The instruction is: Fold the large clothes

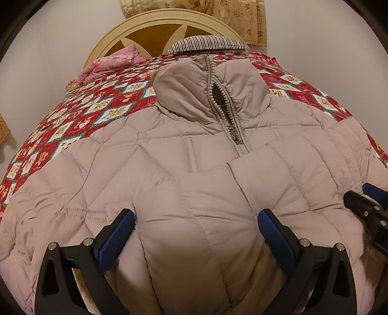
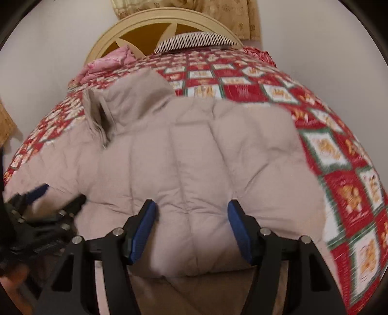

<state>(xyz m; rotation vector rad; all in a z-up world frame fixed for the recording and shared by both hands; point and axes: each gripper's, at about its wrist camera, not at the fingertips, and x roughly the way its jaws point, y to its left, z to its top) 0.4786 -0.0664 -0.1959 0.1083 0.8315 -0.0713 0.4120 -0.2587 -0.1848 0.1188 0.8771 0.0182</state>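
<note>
Black two-finger left gripper (image 1: 195,232) with blue pads stands wide over the hem of a beige quilted puffer jacket (image 1: 194,150), the fabric bulging between the fingers, which seem not to pinch it. Beside it the matching right gripper (image 2: 192,226) spreads its jaws less widely over the jacket's edge. Beyond, the jacket lies front-up on a red patchwork bedspread (image 2: 327,145) below a cream arched headboard (image 1: 167,23).
</note>
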